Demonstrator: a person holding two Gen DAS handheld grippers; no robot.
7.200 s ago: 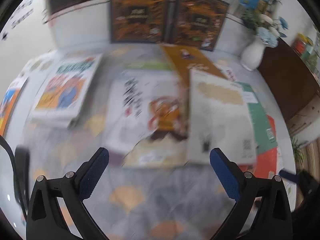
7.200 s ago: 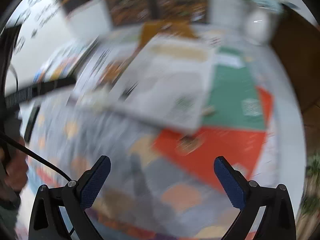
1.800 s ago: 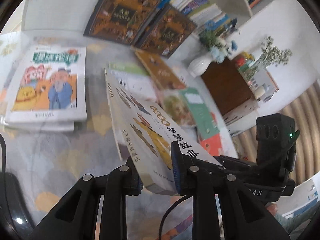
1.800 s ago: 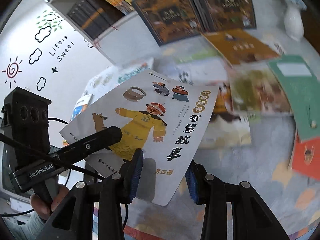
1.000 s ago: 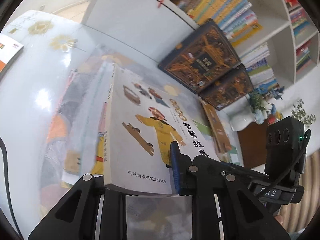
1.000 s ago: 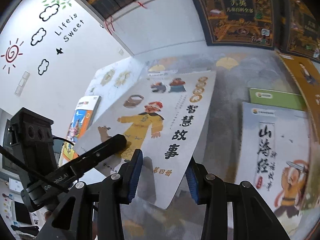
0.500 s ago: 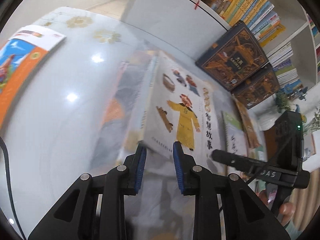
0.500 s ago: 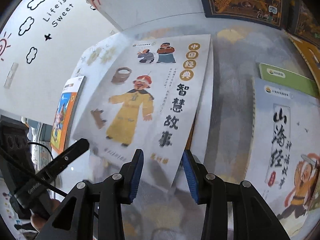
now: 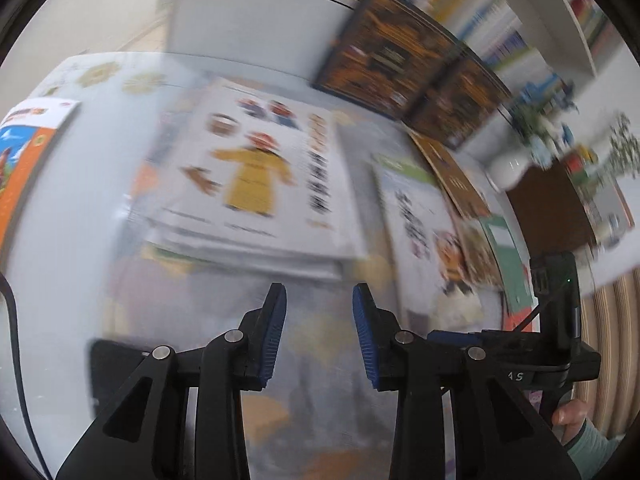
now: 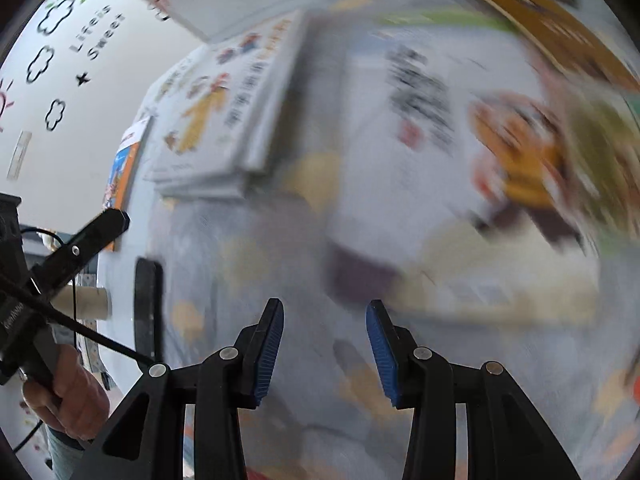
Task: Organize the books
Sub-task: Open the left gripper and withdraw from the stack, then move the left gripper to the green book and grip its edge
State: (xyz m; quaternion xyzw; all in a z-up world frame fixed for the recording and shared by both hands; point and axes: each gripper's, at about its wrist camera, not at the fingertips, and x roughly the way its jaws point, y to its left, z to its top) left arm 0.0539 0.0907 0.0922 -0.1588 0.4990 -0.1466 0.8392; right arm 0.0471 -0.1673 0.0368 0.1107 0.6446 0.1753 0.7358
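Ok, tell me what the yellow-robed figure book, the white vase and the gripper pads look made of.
Yellow-robed figure book: printed paper cover, thin stacked page edges; finish lost in blur.
White vase: probably glazed ceramic, smooth and white; blurred, so uncertain.
Left hand-held gripper pads: blue, finely ribbed, likely rubber or soft plastic, on matte black plastic arms.

Top book (image 9: 256, 172) lies flat on a stack of books (image 9: 240, 252), toward the table's (image 9: 80, 200) left side, short of the far edge. Another book (image 9: 24, 160) lies at the left edge. Right of the stack, apart from it, a second book (image 9: 420, 220) lies flat; further books overlap beyond it toward the right edge. Two large books (image 9: 404, 64) lean upright against the bookcase (image 9: 248, 28) behind the far edge. A vase (image 9: 508, 168) stands at the far right corner.
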